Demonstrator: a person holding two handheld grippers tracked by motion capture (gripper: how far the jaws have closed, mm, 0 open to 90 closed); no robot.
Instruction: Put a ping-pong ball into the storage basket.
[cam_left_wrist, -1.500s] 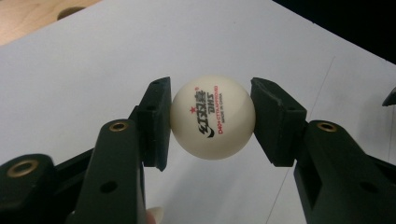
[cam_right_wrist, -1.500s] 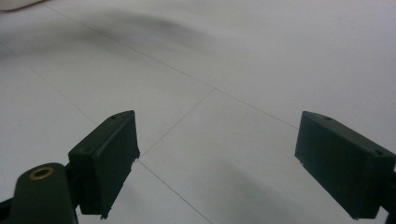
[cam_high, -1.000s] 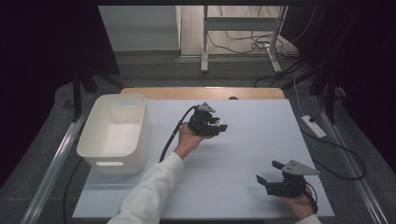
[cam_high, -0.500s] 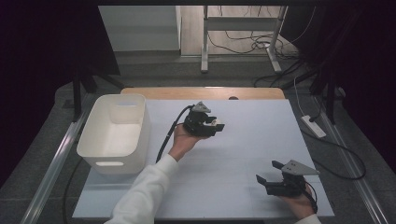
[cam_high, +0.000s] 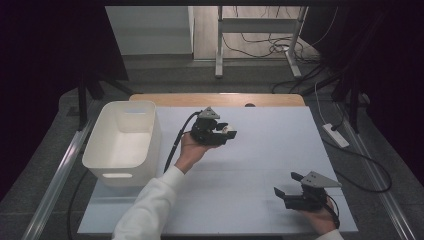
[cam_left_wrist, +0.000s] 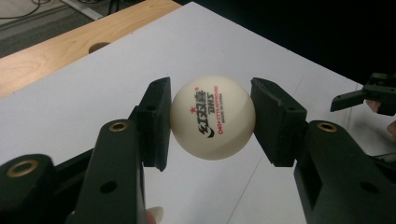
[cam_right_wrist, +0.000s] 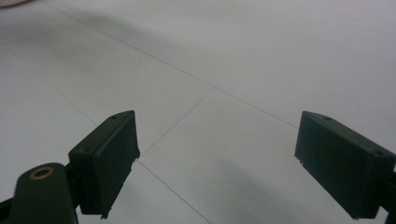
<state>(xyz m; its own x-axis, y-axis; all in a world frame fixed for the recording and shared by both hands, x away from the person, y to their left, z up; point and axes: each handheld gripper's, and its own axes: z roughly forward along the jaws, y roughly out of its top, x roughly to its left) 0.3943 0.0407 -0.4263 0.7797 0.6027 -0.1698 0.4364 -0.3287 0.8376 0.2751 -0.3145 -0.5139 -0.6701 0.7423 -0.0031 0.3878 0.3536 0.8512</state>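
Table-tennis ball (cam_left_wrist: 212, 116) printed "DHS", "MADE IN CHINA" sits clamped in left gripper (cam_left_wrist: 210, 121) jaws; right gripper (cam_right_wrist: 217, 163) jaws gape wide.

High view overlooks table (cam_high: 260, 165); gripper views close, perhaps overlapping.

A white-topped table (cam_high: 260, 150) (wooden far edge) carries a white bin (cam_high: 125, 142) at left.

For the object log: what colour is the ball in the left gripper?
White ball, with black and red print; clearest in the left gripper view.
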